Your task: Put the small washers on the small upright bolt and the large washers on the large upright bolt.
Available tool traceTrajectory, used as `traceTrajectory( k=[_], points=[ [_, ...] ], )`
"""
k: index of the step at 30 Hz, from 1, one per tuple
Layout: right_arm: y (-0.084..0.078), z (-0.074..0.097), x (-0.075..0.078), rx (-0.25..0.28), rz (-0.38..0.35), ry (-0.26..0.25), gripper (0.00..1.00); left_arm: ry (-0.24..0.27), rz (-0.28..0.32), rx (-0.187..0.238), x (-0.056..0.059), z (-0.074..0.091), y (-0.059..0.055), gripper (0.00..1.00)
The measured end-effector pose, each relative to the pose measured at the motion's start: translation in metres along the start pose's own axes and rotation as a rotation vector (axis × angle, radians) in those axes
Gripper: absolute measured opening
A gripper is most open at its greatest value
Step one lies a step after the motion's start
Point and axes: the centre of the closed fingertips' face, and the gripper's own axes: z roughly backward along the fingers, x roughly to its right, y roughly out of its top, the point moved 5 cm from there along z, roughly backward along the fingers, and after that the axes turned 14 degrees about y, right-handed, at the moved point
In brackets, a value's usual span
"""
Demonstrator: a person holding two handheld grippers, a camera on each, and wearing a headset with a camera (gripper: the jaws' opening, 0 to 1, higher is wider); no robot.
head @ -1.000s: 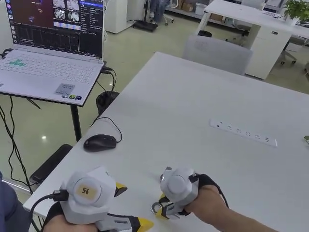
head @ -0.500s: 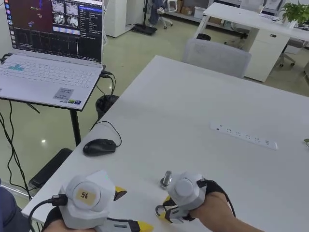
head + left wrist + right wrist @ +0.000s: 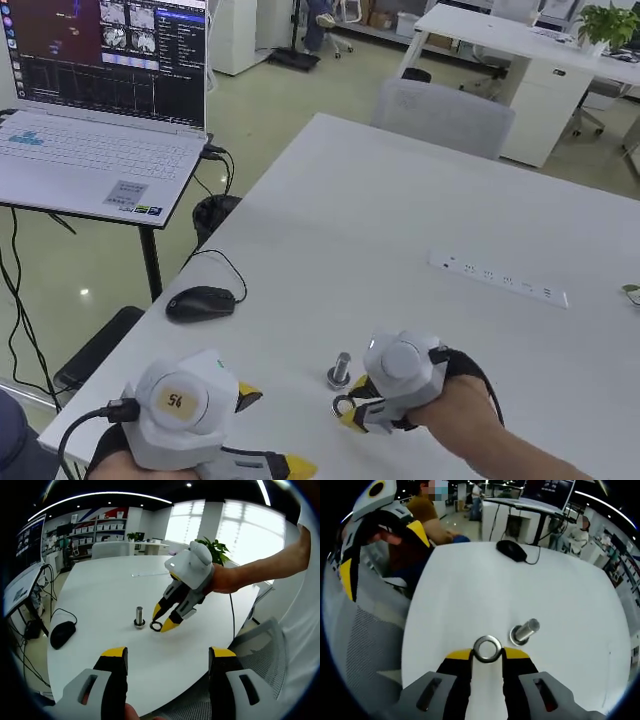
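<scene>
One upright metal bolt (image 3: 340, 369) stands on the white table (image 3: 400, 230), with what looks like a washer round its foot (image 3: 139, 625). My right gripper (image 3: 350, 412) hovers just right of the bolt, shut on a steel washer (image 3: 487, 648) held flat at its fingertips. The bolt (image 3: 525, 630) lies a short way ahead and to the right of that washer. My left gripper (image 3: 272, 430) rests at the table's near left edge, jaws wide open and empty. In the left gripper view (image 3: 167, 655) it faces the bolt (image 3: 138, 616) and the right gripper (image 3: 167, 619).
A black mouse (image 3: 200, 303) with its cable lies left of the bolt. A white power strip (image 3: 497, 278) sits further back on the right. A laptop (image 3: 100, 110) stands on a side stand beyond the left edge, and a grey chair (image 3: 443, 112) at the far side.
The right gripper has drawn back to the right with the washer still in it, uncovering the bolt. The left gripper has stayed put.
</scene>
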Motion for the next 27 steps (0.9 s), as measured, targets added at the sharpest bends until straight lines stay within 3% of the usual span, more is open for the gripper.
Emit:
traceTrajectory(
  k=[9, 17, 27],
  points=[
    [0.018, 0.028, 0.023, 0.03, 0.017, -0.052, 0.23, 0.003, 0.008, -0.002, 0.0, 0.0, -0.002, 0.65],
    [0.028, 0.03, 0.04, 0.046, 0.009, -0.068, 0.23, 0.008, 0.011, -0.005, -0.002, 0.002, -0.004, 0.65],
    [0.032, 0.024, 0.052, 0.02, 0.004, -0.056, 0.23, 0.022, 0.016, -0.005, -0.008, 0.005, -0.004, 0.65]
  ],
)
